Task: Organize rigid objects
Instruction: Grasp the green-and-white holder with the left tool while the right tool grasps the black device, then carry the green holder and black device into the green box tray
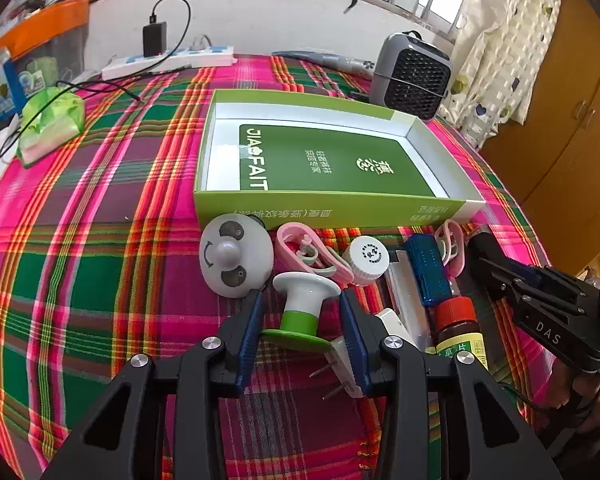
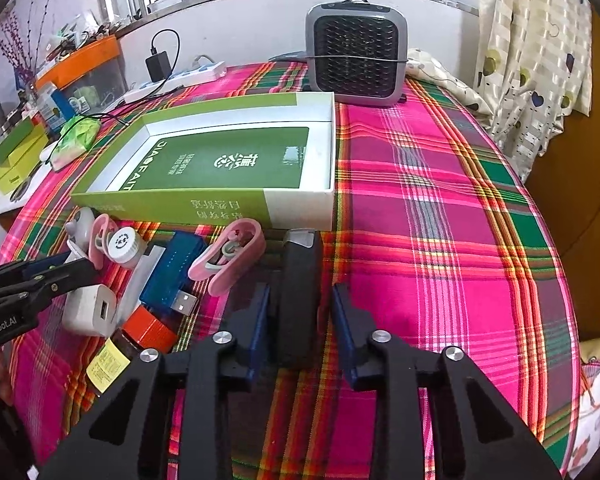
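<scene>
An open green-and-white box (image 1: pixel 332 204) (image 2: pixel 204 204) lies on the plaid cloth, empty inside. In front of it lie a panda-face toy (image 1: pixel 236 256), pink clips (image 1: pixel 304 252) (image 2: pixel 232 258), a white-capped bottle (image 1: pixel 368 260) (image 2: pixel 124 246), a blue USB device (image 1: pixel 426 268) (image 2: pixel 172 276), a red-capped brown bottle (image 1: pixel 460 328) (image 2: pixel 140 336) and a white charger (image 2: pixel 92 310). My left gripper (image 1: pixel 300 308) is open around a white-and-green spool-shaped object (image 1: pixel 302 306). My right gripper (image 2: pixel 300 300) is open around a black rectangular device (image 2: pixel 302 280); its body also shows at the right of the left wrist view (image 1: pixel 540 300).
A grey desk fan (image 1: pixel 412 76) (image 2: pixel 356 60) stands behind the box. A power strip with charger (image 1: pixel 168 60) (image 2: pixel 172 76), a green bag (image 1: pixel 50 124) and storage bins (image 2: pixel 80 68) sit at the far left. A curtain (image 2: pixel 532 60) hangs at right.
</scene>
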The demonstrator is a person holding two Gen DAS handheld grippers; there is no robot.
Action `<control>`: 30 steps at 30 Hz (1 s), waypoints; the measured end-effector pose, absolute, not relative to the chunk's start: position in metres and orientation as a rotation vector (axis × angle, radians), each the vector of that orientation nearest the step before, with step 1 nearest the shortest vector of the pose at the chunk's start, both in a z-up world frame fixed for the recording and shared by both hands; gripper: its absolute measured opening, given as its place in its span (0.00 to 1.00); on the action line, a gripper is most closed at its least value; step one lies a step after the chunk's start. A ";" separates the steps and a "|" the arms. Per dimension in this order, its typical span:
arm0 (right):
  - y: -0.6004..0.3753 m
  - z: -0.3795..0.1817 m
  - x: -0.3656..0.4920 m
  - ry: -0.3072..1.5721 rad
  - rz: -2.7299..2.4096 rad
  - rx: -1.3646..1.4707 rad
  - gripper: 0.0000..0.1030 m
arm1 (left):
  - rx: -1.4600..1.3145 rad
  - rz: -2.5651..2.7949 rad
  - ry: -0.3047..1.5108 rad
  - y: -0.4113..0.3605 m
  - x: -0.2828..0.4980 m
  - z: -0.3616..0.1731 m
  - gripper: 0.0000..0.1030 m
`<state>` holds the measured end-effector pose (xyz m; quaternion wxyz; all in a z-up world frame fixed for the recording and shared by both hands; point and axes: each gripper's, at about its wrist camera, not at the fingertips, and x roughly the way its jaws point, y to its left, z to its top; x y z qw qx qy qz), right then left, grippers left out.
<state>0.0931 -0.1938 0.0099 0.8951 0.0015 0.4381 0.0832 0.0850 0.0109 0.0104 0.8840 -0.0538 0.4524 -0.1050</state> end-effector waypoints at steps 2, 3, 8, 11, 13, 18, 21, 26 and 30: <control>-0.193 0.010 0.092 0.907 0.175 0.001 0.25 | -0.111 -0.217 0.942 0.011 0.085 0.010 0.37; -0.193 0.010 0.092 0.906 0.174 -0.003 0.25 | -0.112 -0.217 0.941 0.011 0.085 0.011 0.37; -0.191 0.010 0.091 0.905 0.180 -0.013 0.25 | -0.113 -0.218 0.936 0.012 0.083 0.013 0.37; -0.190 0.011 0.089 0.903 0.185 -0.016 0.25 | -0.113 -0.217 0.932 0.012 0.083 0.016 0.37; -0.190 0.013 0.088 0.898 0.187 -0.014 0.25 | -0.116 -0.221 0.927 0.013 0.083 0.019 0.37; -0.189 0.022 0.086 0.875 0.190 -0.015 0.25 | -0.117 -0.222 0.902 0.015 0.082 0.032 0.37; -0.188 0.030 0.086 0.858 0.193 -0.020 0.25 | -0.115 -0.220 0.890 0.016 0.083 0.039 0.37; -0.188 0.041 0.090 0.841 0.202 -0.023 0.25 | -0.112 -0.224 0.865 0.017 0.091 0.053 0.37; -0.187 0.050 0.096 0.828 0.200 -0.033 0.24 | -0.107 -0.226 0.848 0.017 0.100 0.062 0.37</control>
